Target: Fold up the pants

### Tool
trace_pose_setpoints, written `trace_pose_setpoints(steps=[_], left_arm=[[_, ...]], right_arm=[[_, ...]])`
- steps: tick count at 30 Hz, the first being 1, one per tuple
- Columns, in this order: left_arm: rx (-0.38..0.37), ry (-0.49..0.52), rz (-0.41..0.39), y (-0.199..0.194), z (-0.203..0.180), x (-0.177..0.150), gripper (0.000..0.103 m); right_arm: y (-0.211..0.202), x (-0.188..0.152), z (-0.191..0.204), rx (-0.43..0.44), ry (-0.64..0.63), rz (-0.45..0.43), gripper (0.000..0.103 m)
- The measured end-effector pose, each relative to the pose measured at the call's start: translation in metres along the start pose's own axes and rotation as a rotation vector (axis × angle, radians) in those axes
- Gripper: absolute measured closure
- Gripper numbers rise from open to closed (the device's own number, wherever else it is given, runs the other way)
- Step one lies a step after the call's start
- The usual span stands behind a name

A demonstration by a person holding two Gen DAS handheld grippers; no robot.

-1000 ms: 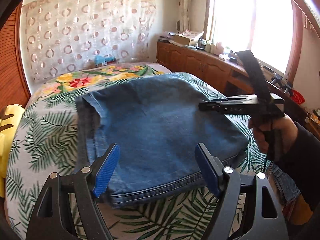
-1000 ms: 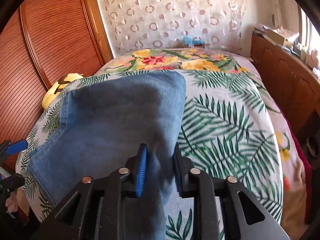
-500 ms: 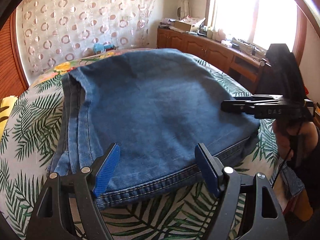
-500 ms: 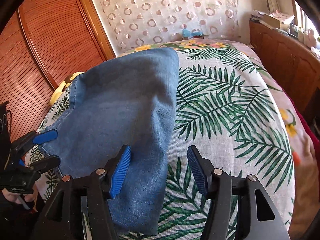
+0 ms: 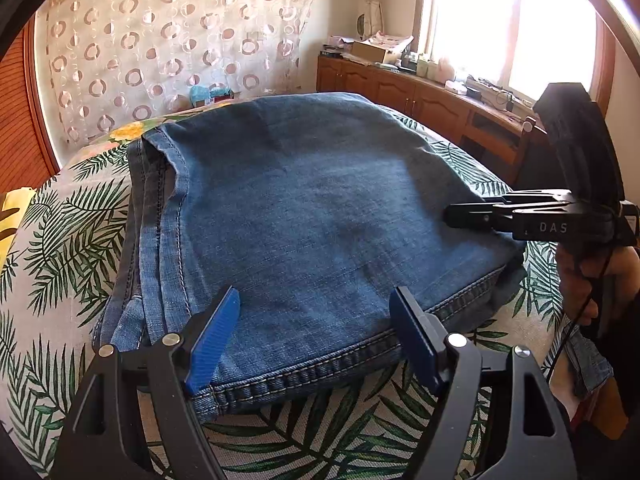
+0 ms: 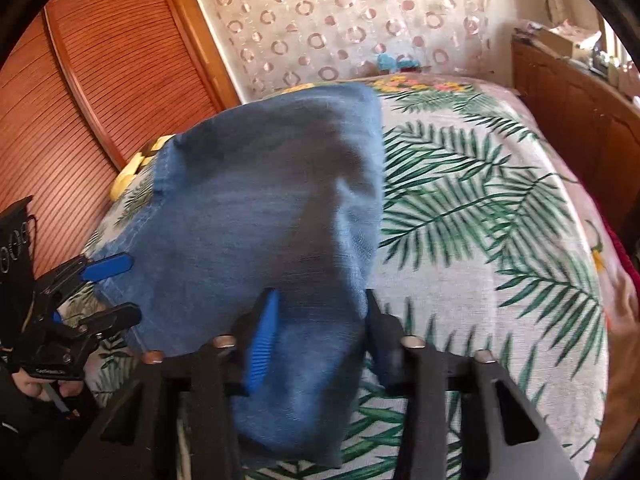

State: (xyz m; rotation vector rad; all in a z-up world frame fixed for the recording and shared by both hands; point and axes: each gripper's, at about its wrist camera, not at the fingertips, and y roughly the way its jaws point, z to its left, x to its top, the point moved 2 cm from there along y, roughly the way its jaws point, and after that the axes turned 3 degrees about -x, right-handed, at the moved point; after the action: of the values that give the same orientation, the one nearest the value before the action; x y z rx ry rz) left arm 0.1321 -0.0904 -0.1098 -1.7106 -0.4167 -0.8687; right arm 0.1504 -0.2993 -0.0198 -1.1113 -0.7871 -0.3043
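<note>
I'm seeing a white bedspread with green palm-leaf and flower print (image 5: 72, 216) lying across the bed. A sheer curtain with pink ring pattern (image 5: 168, 40) is hanging behind it. A slatted reddish wooden wardrobe door (image 6: 108, 64) is standing at the bed's side, something yellow (image 6: 124, 178) sitting at its foot. A low brown wooden cabinet (image 5: 404, 92) is running under the bright window (image 5: 516, 20), clutter and a cardboard box (image 5: 372, 50) lying on top.

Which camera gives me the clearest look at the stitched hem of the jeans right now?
The left wrist view: the hem runs sharp and unblocked across the near edge of the jeans, between the open left tongs. The right wrist view is blurred; it shows only a short stretch of that edge at far left.
</note>
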Motion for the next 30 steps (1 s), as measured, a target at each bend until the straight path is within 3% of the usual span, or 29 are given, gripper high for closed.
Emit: trace_pose_setpoints(steps=[2, 5, 10, 17, 30], left_arm=[[0.003, -0.001, -0.001, -0.001, 0.003, -0.001, 0.025], [0.013, -0.009, -0.004, -0.007, 0.006, -0.003, 0.025], [0.026, -0.035, -0.047, -0.034, 0.019, -0.004, 0.025], [0.101, -0.082, -0.127, -0.081, 0.053, -0.007, 0.025], [0.219, -0.195, -0.194, -0.131, 0.116, -0.025, 0.025]], right_arm=[[-0.001, 0.001, 0.006, -0.002, -0.029, -0.003, 0.083], [-0.008, 0.005, 0.011, 0.008, -0.039, -0.028, 0.090], [-0.035, 0.021, 0.029, 0.043, -0.074, -0.102, 0.092], [-0.056, 0.047, 0.088, 0.090, -0.215, -0.177, 0.092], [0.001, 0.059, 0.156, 0.219, -0.316, -0.111, 0.092]])
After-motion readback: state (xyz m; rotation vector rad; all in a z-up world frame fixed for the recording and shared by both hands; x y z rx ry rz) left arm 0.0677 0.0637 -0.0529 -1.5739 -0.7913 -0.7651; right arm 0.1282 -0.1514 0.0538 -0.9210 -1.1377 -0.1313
